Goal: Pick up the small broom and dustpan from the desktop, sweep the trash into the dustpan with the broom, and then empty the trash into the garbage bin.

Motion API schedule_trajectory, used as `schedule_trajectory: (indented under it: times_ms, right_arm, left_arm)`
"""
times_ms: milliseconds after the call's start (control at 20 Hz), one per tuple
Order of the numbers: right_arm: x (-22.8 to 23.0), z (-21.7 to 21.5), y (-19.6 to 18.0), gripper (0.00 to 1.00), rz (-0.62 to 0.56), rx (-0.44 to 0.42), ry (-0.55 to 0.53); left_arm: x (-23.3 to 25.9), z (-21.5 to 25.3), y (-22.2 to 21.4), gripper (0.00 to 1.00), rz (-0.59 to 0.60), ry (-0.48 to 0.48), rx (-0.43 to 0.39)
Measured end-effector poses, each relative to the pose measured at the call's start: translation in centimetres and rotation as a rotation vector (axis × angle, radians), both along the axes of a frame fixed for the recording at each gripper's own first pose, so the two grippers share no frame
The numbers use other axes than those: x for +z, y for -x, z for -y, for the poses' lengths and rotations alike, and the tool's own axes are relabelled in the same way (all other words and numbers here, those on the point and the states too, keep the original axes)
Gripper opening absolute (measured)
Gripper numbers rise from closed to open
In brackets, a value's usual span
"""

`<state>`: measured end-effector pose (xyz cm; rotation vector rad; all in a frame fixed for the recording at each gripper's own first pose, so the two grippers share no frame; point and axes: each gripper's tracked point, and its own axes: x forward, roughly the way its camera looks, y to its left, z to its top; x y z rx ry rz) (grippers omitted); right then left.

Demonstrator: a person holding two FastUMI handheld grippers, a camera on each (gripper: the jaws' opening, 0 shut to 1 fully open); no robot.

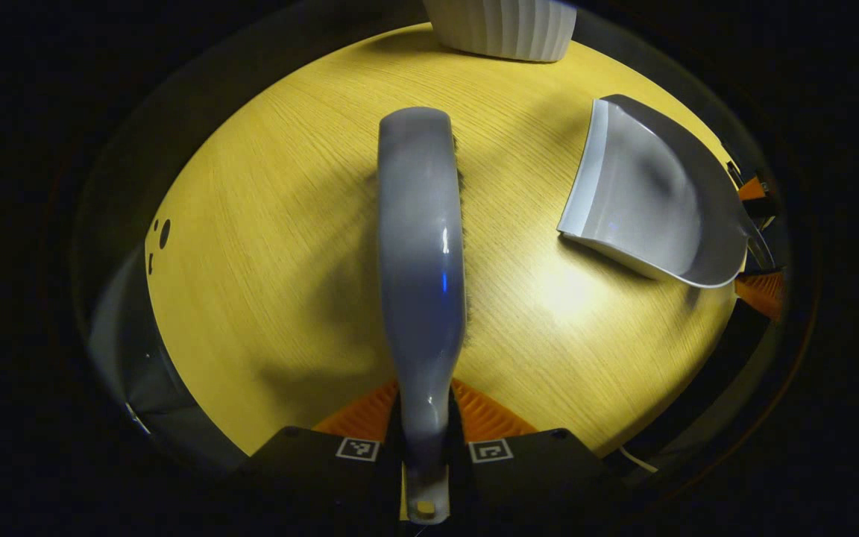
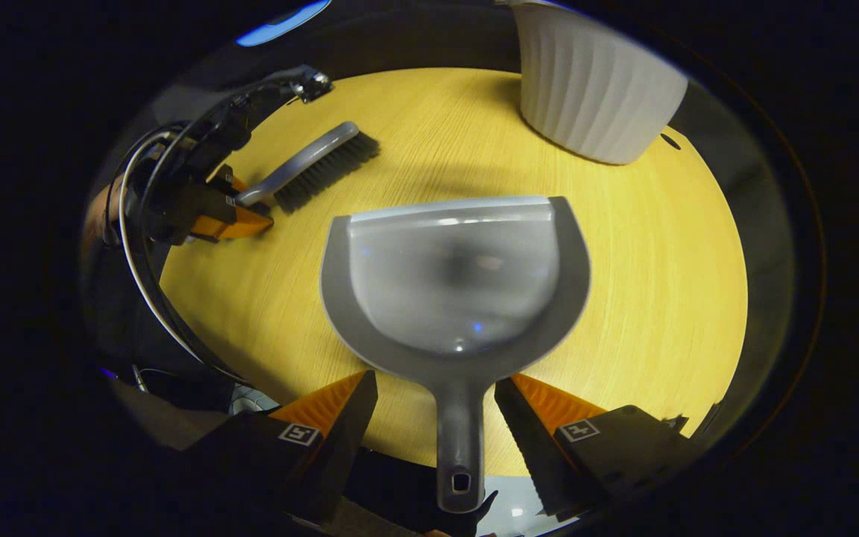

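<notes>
Left gripper view has the left tool (image 1: 424,436) pinching the broom (image 1: 420,268) by the narrow end of its handle, both fingers pressed against it, so that the broom's back runs straight ahead over the desk (image 1: 265,246). Dark bristles peek out along the broom's right edge. Right of the broom and apart from it lies the dustpan (image 1: 653,198), its open mouth turned toward the broom, and the right tool (image 1: 757,239) shows at the dustpan's far side by the desk's edge. Beyond the broom's tip, at the far rim of the desk, stands the ribbed white bin (image 1: 508,26). Right gripper view shows the right tool (image 2: 437,418) spread wide, one finger on either side of the dustpan's (image 2: 455,276) handle and neither one touching it. From the dustpan, which lies flat on the desk (image 2: 661,283) with its mouth pointing away, the broom (image 2: 310,164) is up and to the left, held at its handle end by the left tool (image 2: 232,212). The bin (image 2: 597,93) sits beyond the dustpan to the right, well apart from it.
</notes>
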<state>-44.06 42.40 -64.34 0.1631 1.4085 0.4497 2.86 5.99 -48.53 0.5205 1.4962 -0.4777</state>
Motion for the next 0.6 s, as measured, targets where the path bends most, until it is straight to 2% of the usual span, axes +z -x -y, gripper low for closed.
schedule_trajectory:
  times_ms: [100, 150, 200, 250, 300, 400, 600]
  right_arm:
    - [1.0, 0.8, -0.5, 1.00, 0.022, -0.029, -0.003]
    - [1.5, 1.3, -0.7, 1.00, 0.034, -0.039, -0.005]
    - [1.9, 1.6, -1.0, 0.99, 0.050, -0.049, -0.006]
    - [2.3, 1.9, -1.3, 1.00, 0.070, -0.057, -0.008]
    - [2.8, 2.1, -1.9, 1.00, 0.096, -0.065, -0.015]
    - [3.6, 2.5, -2.9, 0.99, 0.150, -0.083, -0.031]
    - [5.3, 2.7, -4.2, 1.00, 0.197, -0.142, -0.078]
  left_arm:
    - [-0.1, -0.4, -0.1, 0.32, 0.010, -0.008, 0.002]
    - [0.0, -0.6, -0.2, 0.38, 0.020, -0.009, 0.005]
    - [0.0, -0.9, -0.1, 0.48, 0.022, -0.012, 0.012]
    - [0.1, -1.2, -0.1, 0.51, 0.027, -0.015, 0.020]
    - [0.4, -1.6, -0.3, 0.67, 0.044, -0.017, 0.024]
    - [1.5, -2.4, -0.9, 0.85, 0.092, -0.019, 0.027]
    - [4.8, -3.0, -2.4, 0.91, 0.217, 0.008, 0.034]
